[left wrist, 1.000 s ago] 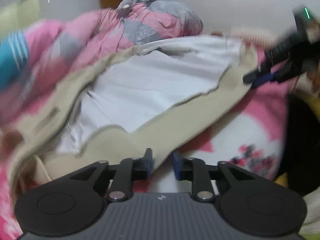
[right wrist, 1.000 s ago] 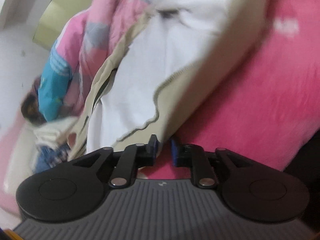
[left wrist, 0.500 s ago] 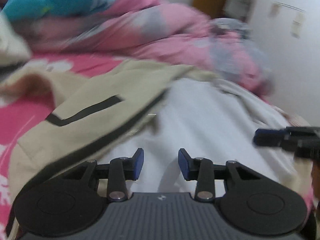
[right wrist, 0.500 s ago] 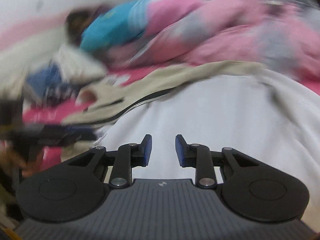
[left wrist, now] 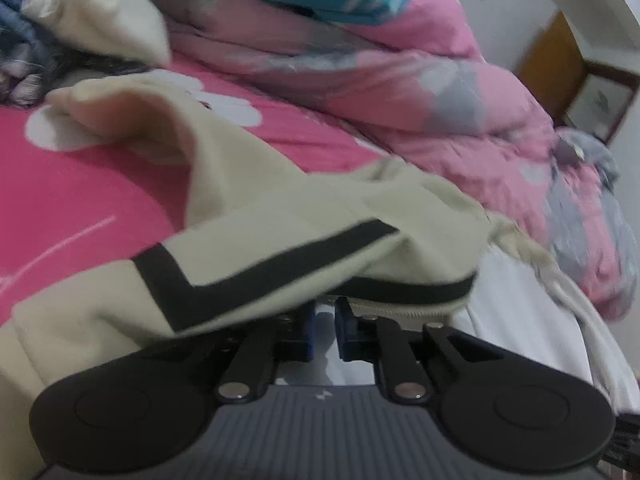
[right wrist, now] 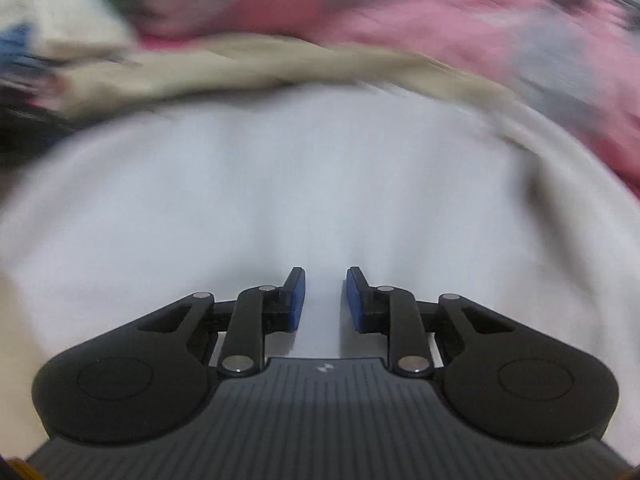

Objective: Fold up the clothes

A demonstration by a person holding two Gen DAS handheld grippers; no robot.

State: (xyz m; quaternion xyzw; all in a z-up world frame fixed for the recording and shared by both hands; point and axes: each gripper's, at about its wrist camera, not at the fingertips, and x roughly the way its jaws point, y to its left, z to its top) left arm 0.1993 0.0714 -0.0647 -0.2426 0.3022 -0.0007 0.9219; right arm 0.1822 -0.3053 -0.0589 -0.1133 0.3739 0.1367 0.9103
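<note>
Left gripper (left wrist: 324, 322): jaws drawn close, a narrow gap between the blue pads; the beige jacket's edge drapes over the fingertips. Whether cloth is pinched, I cannot tell.
Right gripper (right wrist: 325, 300): jaws spread, nothing between them; poised over the white lining (right wrist: 320, 184).
Beige jacket (left wrist: 280, 240): lies directly ahead of the left tongs on the pink bedsheet (left wrist: 60, 200), black stripe (left wrist: 256, 268) uppermost.
White lining, right view: fills the area ahead of the tongs; view blurred.
Pink quilt (left wrist: 400, 92): heaped beyond the jacket.
</note>
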